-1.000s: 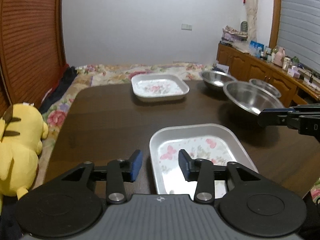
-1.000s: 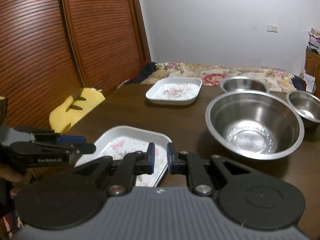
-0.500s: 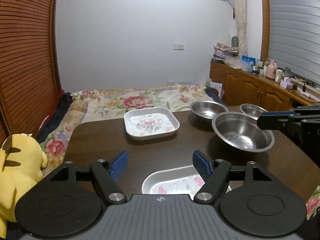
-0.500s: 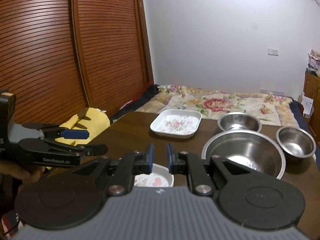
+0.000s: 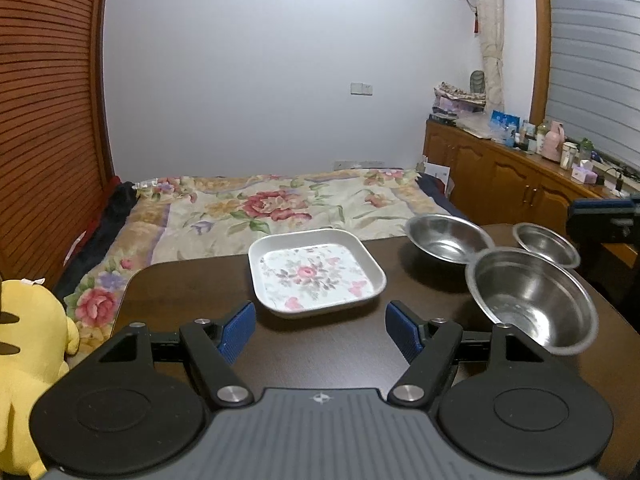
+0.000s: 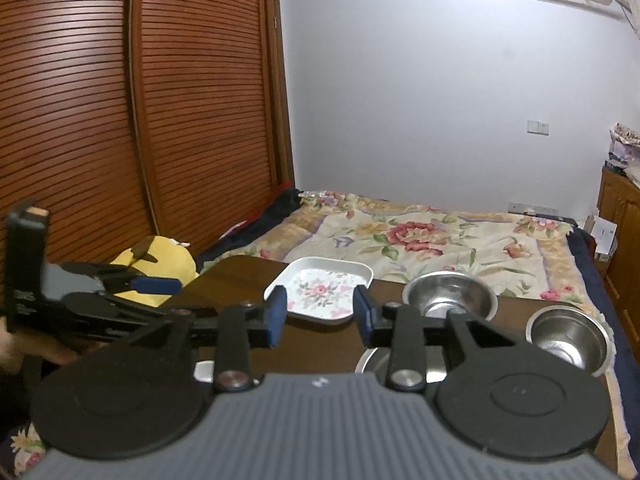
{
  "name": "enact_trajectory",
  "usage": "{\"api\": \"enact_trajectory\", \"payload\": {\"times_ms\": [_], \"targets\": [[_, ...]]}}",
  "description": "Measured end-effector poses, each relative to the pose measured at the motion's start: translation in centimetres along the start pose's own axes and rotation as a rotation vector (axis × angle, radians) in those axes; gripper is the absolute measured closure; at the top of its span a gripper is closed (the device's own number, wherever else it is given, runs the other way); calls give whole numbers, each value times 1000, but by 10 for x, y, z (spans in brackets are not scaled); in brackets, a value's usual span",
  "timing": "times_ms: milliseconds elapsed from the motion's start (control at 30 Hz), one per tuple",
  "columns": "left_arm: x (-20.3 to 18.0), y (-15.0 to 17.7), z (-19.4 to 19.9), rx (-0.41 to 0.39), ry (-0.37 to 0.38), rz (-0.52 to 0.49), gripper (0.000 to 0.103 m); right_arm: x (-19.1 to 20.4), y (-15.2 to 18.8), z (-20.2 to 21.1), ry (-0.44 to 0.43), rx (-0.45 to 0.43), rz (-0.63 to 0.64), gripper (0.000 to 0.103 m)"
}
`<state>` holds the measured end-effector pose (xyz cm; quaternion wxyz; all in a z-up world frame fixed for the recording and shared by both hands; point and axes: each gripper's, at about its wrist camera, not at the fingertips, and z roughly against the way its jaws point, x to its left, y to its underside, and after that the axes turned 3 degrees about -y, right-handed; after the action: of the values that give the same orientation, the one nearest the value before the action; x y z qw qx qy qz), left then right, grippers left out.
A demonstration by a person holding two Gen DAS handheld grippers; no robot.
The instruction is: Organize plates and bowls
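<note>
A white square floral plate [image 5: 316,272] sits on the dark wooden table [image 5: 192,288] near its far edge; it also shows in the right wrist view [image 6: 320,288]. Three steel bowls stand to its right: a large one [image 5: 528,300], a medium one [image 5: 446,238] and a small one [image 5: 546,244]. My left gripper [image 5: 320,330] is open and empty, raised above the table short of the plate. My right gripper [image 6: 320,316] is open and empty, raised too. A second plate's corner [image 6: 204,372] peeks below the right gripper.
A yellow plush toy [image 5: 28,360] sits left of the table. A bed with a floral quilt [image 5: 280,204] lies beyond the far edge. A wooden sideboard [image 5: 500,176] with clutter runs along the right wall. Slatted wooden doors [image 6: 120,120] stand on the left.
Both grippers have lifted and tilted up from the near plate, which has dropped out of the left view. The left jaws have spread wide and the right jaws have opened from nearly shut.
</note>
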<state>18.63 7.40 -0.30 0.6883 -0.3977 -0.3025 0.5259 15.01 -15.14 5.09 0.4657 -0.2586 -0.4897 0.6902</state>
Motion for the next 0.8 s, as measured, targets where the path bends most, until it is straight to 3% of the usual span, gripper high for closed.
{"api": "enact_trajectory", "payload": {"times_ms": [300,800], "targets": [[26,-28,-41,21,-21,12,29,-17,-18,-61,-60,132,14,65],[53,-31,-119,144,12,3,56,-51,-29,-179,-60,393,-17,66]]}}
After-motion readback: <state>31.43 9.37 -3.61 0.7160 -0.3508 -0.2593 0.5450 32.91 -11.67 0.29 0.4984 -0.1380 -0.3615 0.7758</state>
